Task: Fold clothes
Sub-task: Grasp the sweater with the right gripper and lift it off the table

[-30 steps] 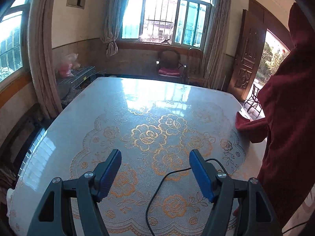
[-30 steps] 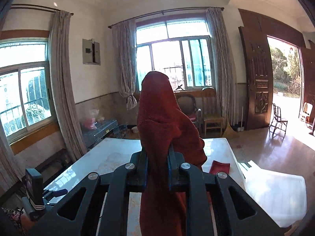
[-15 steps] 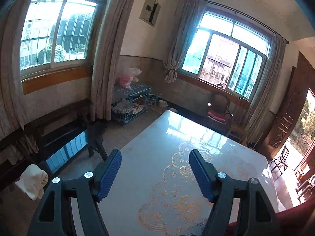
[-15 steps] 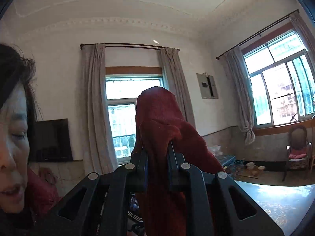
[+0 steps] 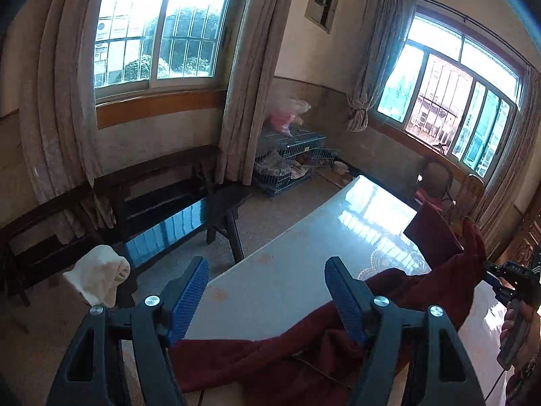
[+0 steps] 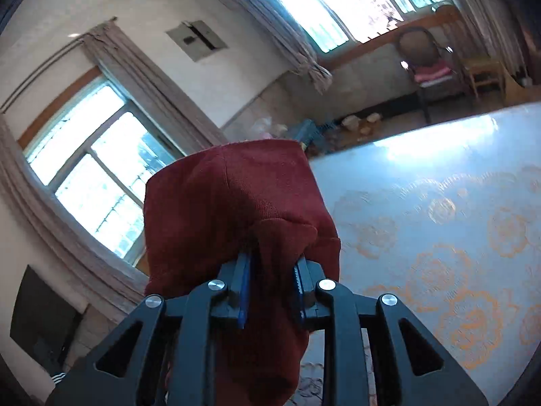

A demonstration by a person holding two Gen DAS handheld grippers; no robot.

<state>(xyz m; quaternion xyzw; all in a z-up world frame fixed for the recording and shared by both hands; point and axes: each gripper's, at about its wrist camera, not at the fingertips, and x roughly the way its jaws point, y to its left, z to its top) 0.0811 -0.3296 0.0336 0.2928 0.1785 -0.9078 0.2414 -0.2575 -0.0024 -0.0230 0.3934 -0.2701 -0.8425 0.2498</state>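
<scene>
A dark red garment (image 5: 399, 304) lies partly spread on the glossy table (image 5: 304, 257), its far end lifted toward the right. My left gripper (image 5: 270, 291) is open with blue pads, just above the garment's near edge, with nothing between the pads. My right gripper (image 6: 272, 284) is shut on a bunched fold of the red garment (image 6: 236, 203), which drapes over and hides the fingertips. In the left wrist view the right gripper (image 5: 514, 280) shows at the far right, holding the cloth's raised end.
The table has an orange floral lace cover (image 6: 456, 253). A dark bench (image 5: 162, 223) with a white cloth (image 5: 98, 277) stands left of the table. A wire cage (image 5: 287, 155) and chairs (image 6: 429, 64) stand by the walls.
The right gripper has swung down toward the table with the red garment still held. The garment now lies across the table under the left gripper, which has tilted downward and stayed open.
</scene>
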